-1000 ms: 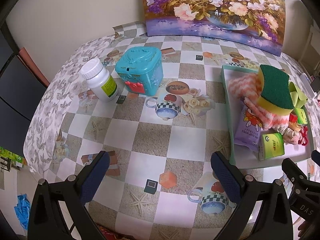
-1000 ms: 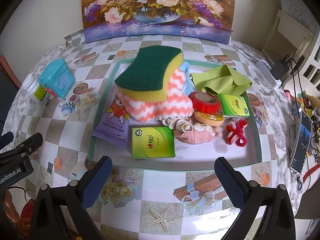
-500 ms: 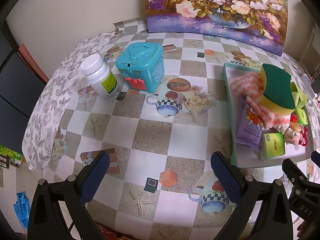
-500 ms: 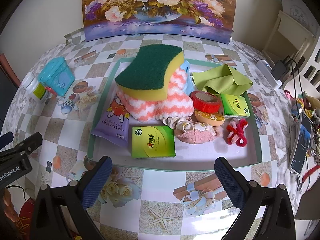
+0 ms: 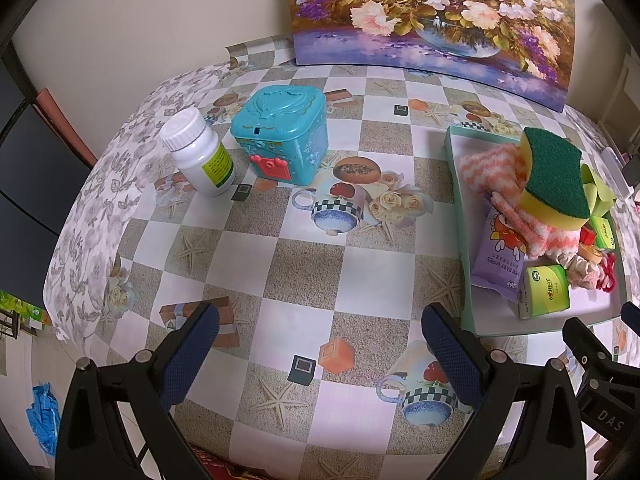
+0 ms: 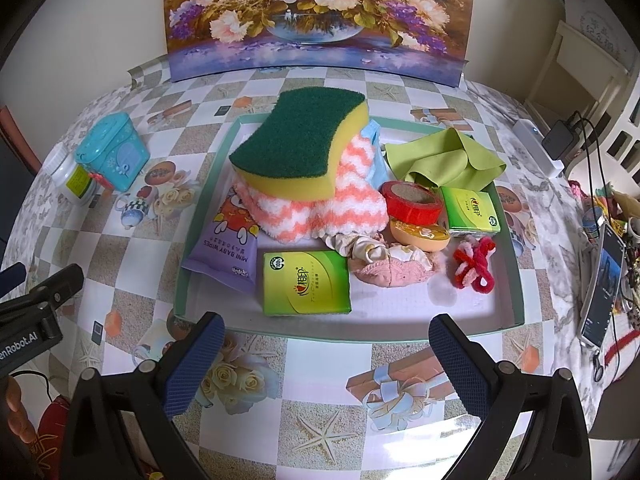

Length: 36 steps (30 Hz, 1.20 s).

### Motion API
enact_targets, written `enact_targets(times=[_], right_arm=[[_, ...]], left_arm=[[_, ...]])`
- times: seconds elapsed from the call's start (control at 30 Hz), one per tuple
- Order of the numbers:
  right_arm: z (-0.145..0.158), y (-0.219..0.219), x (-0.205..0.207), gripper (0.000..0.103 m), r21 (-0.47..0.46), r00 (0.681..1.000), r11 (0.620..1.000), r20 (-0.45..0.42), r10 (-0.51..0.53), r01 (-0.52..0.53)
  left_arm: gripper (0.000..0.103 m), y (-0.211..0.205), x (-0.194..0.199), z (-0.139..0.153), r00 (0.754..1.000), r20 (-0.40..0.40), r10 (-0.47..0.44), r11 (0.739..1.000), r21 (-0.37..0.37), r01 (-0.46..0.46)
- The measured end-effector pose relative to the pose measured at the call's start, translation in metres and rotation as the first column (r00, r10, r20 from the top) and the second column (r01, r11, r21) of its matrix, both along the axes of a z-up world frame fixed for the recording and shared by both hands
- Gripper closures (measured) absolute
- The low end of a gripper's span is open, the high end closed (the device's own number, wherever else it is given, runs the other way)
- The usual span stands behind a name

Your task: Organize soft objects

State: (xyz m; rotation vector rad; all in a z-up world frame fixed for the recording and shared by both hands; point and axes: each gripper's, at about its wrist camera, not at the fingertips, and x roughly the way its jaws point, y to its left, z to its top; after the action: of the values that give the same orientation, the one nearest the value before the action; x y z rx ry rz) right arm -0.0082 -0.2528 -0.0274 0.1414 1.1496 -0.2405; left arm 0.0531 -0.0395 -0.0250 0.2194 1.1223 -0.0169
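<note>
Inside the tray: sponge on top of the striped cloth, green cloth at the back, tissue pack and sock at the front
Left of the tray: teal box, white bottle on the desk
Left tongs: wide, empty
Right tongs: wide, empty, before the tray
Change: left view drew back slightly; objects unmoved
Meaning: soft things lie gathered
</note>
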Motion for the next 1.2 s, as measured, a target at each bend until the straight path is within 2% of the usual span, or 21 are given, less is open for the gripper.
enact_targets(times=[1.2], right_arm=[[-0.0003,0.0006,0.0005,0.0,0.0,1.0,1.0,-0.002,0.0,0.0]], left_arm=[[0.002,0.0001,-0.0009,0.0021,1.0,0.007,-0.006,1.0,-0.003,0.006]])
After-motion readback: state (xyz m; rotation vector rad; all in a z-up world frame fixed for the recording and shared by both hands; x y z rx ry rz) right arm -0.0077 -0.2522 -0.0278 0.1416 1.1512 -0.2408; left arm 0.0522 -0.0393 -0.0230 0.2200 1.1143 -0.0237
